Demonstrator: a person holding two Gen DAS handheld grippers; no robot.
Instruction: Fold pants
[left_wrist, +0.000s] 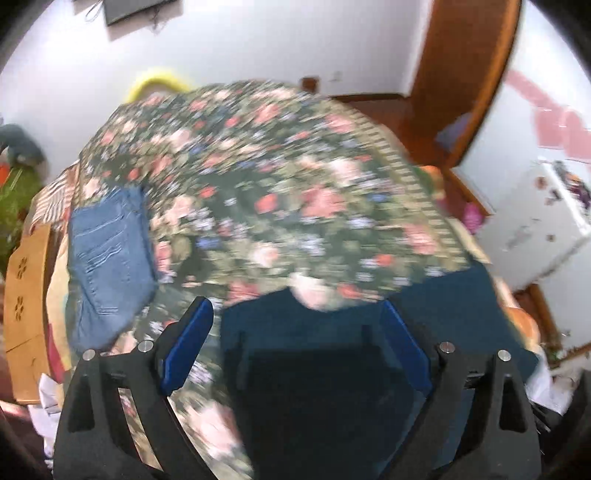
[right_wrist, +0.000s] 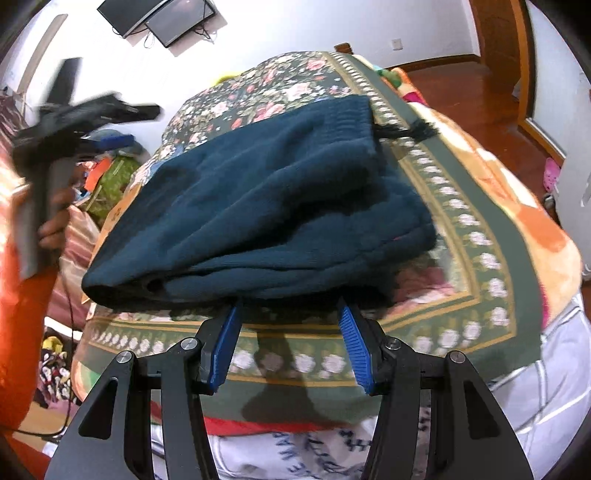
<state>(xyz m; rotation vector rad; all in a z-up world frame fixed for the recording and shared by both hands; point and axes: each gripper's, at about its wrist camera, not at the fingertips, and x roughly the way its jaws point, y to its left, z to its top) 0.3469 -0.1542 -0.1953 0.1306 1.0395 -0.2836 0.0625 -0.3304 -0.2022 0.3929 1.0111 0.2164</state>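
Dark teal pants (right_wrist: 266, 206) lie folded in a thick stack on the floral blanket (right_wrist: 461, 229); a black drawstring sticks out at the waistband, far right. My right gripper (right_wrist: 290, 314) is open, its blue pads just at the near edge of the stack, holding nothing. My left gripper (left_wrist: 295, 310) is open above the pants (left_wrist: 332, 350), which fill the lower part of the blurred left wrist view. The left gripper also shows in the right wrist view (right_wrist: 92, 114), held up in a hand at the far left, blurred.
Folded blue jeans (left_wrist: 110, 254) lie on the floral blanket (left_wrist: 258, 166) at the left. A wooden board (left_wrist: 26, 295) stands at the bed's left side. A white fridge (left_wrist: 535, 221) and wooden floor are to the right. Screens (right_wrist: 162, 18) hang on the wall.
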